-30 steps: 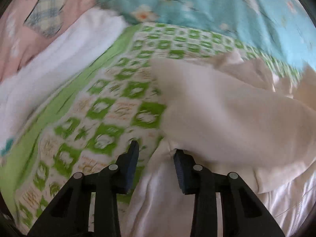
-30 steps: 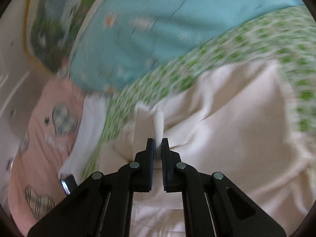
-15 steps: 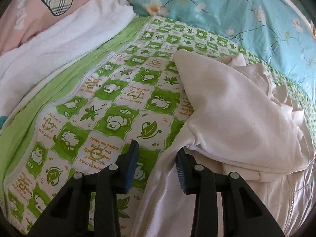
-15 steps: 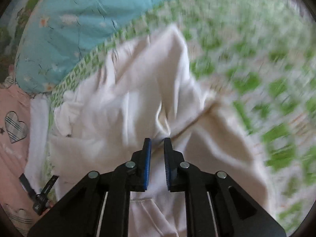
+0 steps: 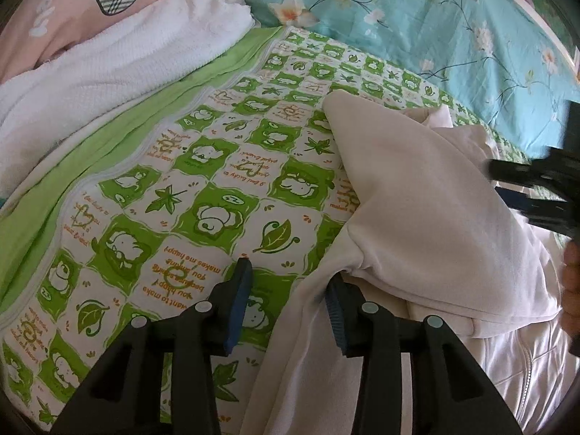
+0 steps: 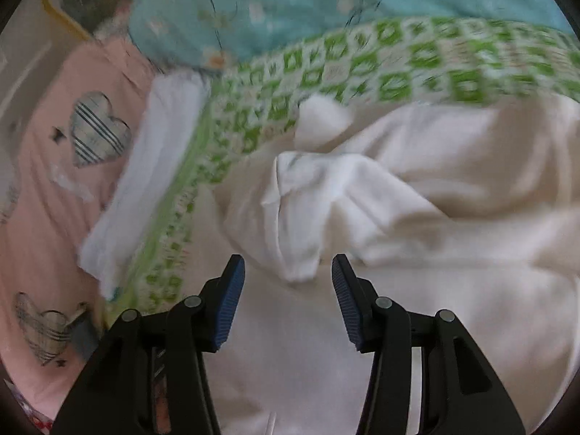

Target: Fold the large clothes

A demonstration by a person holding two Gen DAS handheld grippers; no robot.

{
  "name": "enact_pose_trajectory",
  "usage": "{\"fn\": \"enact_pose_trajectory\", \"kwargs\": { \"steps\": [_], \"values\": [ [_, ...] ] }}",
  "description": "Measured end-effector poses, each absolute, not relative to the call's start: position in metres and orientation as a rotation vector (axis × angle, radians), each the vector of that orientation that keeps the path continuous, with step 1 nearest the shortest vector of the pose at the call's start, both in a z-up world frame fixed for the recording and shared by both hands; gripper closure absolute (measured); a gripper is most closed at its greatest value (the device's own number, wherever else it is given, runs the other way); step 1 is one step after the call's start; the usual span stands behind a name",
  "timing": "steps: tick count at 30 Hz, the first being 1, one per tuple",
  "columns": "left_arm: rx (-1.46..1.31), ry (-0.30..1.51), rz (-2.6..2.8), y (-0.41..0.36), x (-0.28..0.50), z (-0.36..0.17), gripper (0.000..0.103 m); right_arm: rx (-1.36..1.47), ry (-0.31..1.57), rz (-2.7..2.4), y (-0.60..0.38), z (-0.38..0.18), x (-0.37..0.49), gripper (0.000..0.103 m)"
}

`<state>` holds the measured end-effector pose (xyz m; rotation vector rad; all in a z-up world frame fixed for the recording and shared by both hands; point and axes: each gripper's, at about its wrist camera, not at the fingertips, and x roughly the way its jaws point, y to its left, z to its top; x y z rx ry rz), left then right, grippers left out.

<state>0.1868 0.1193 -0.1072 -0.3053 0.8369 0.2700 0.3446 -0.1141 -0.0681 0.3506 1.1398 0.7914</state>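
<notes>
A cream hooded jacket (image 5: 417, 210) is seen half-folded on the green patterned quilt (image 5: 203, 188) — both the left gripper (image 5: 288, 311) and right gripper (image 6: 288, 301) spread, nothing held; a fresh grasp is judged needed.

**Soft daylight, one sharp view and one smeared**

We see even, diffuse light in both views, with no hard glare. In the left wrist view the green checked sheet (image 5: 203, 188) is crisp, its print readable, and the cream garment (image 5: 427, 217) throws a soft shadow under its fold. The right wrist view is motion-blurred: the sheet's pattern (image 6: 362, 69) streaks. Both views bend strongly at the edges and darken into a black circular rim.
</notes>
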Motion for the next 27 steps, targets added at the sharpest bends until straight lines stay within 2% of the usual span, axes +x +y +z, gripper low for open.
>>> {"fn": "enact_pose_trajectory", "kwargs": {
  "steps": [1,2,4,8,9,11,12,15,17,20,24,25,26,27],
  "values": [
    [-0.307,0.836,0.270,0.120,0.187,-0.107,0.061,0.340,1.162,0.794,-0.105,-0.075,0.351,0.060],
    [-0.309,0.834,0.269,0.120,0.186,-0.108,0.061,0.335,1.173,0.804,-0.100,-0.079,0.352,0.088],
    [-0.317,0.829,0.269,0.120,0.185,-0.108,0.061,0.306,1.186,0.785,-0.093,-0.084,0.364,0.088],
    [-0.349,0.817,0.267,0.122,0.182,-0.108,0.061,0.358,1.038,0.627,-0.112,-0.064,0.403,0.089],
    [-0.366,0.812,0.264,0.124,0.181,-0.109,0.061,0.404,0.972,0.493,-0.133,-0.054,0.419,0.087],
    [-0.400,0.801,0.259,0.128,0.178,-0.109,0.061,0.478,0.931,0.289,-0.168,-0.045,0.437,0.076],
    [-0.408,0.797,0.258,0.129,0.177,-0.110,0.061,0.502,0.926,0.232,-0.178,-0.040,0.440,0.076],
    [-0.421,0.793,0.264,0.129,0.176,-0.110,0.061,0.537,0.899,0.463,-0.168,-0.022,0.430,0.075],
    [-0.419,0.792,0.267,0.128,0.177,-0.110,0.061,0.410,0.927,0.704,-0.128,-0.012,0.410,0.074],
    [-0.433,0.790,0.261,0.129,0.176,-0.110,0.061,0.303,1.083,1.052,-0.055,-0.029,0.385,0.074],
    [-0.459,0.788,0.246,0.133,0.173,-0.111,0.061,0.083,1.146,1.109,0.005,-0.054,0.373,0.073],
    [-0.461,0.788,0.246,0.133,0.173,-0.111,0.062,0.075,1.201,1.144,0.019,-0.066,0.376,0.074],
    [-0.463,0.787,0.247,0.133,0.173,-0.111,0.062,0.073,1.240,1.173,0.027,-0.074,0.377,0.093],
    [-0.467,0.786,0.255,0.134,0.173,-0.111,0.066,0.065,1.259,1.195,0.037,-0.079,0.379,0.099]
  ]
}}
